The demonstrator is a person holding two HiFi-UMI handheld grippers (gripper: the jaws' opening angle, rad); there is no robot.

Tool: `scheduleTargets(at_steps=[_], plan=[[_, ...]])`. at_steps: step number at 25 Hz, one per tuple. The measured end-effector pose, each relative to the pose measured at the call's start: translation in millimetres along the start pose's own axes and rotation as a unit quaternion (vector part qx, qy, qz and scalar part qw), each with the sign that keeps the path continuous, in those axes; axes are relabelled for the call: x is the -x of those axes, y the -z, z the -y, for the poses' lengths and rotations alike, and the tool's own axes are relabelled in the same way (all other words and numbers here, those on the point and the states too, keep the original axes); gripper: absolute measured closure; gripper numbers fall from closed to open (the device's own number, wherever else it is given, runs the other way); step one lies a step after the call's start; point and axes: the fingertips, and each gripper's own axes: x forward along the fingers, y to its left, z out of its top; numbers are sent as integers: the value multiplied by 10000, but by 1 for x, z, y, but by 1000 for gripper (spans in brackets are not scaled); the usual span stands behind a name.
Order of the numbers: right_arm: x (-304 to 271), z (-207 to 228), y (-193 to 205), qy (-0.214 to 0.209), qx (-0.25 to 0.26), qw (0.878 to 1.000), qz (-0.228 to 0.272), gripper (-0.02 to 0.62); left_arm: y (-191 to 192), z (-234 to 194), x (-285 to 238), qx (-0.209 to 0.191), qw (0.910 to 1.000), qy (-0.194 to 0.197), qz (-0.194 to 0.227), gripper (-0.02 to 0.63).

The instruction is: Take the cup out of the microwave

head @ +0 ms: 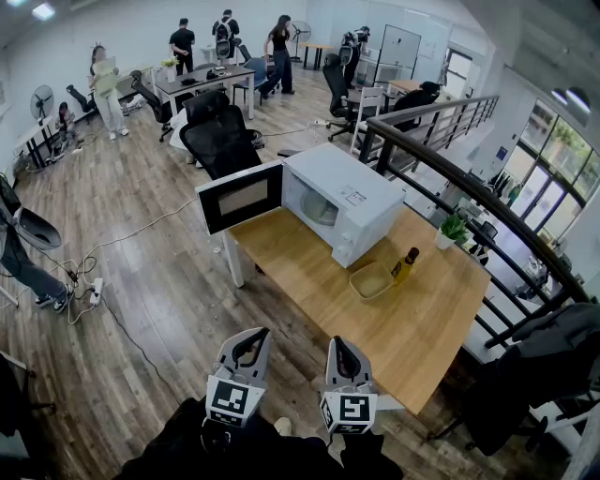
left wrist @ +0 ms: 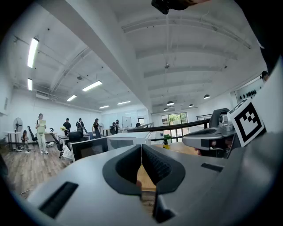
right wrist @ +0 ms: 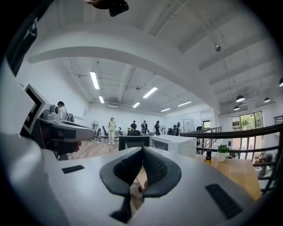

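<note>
Grippers shut and empty, short of the table
Your left gripper and right gripper have their jaws pressed together on nothing. The white boxy microwave stands door-open on the light wooden table. You cannot tell whether the cup is inside.

A wooden table stood on a wood-plank floor. Along the table's right side ran a curved black railing, and beyond that railing tall windows let in daylight. A small potted plant sat at the table's right edge. Past the table's far end stood a black office chair, and farther off a dark desk with several people standing near it. Cables lay tangled on the floor left of the table. A fan stood far to the table's left, by the white wall. Long ceiling lights glowed overhead.
</note>
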Motion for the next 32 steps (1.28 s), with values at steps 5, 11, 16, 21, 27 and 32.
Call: scheduleTargets(at_steps=[5,11,16,21,27,32], plan=[[0,3,0,-59,-36,10000,42,579,2,1,-3,10,10000,-46,-4,581],[-7,3,-1,-100,-32,9999,55,579,0,-3,-5,-7,10000,-90,-13,581],[-24,2,-1,-167,2,9998,50,579,0,-15,-14,-34,9999,-142,-17,581],[-51,4,-2,-158,-16,9999,21,579,-1,-34,-33,-32,9999,-165,-11,581],[-108,1,0,-65,1,10000,-9,578,6,-81,-71,-19,9999,-94,-45,581],[-160,-5,-5,35,53,10000,-46,578,7,-127,-108,8,10000,46,-72,581]])
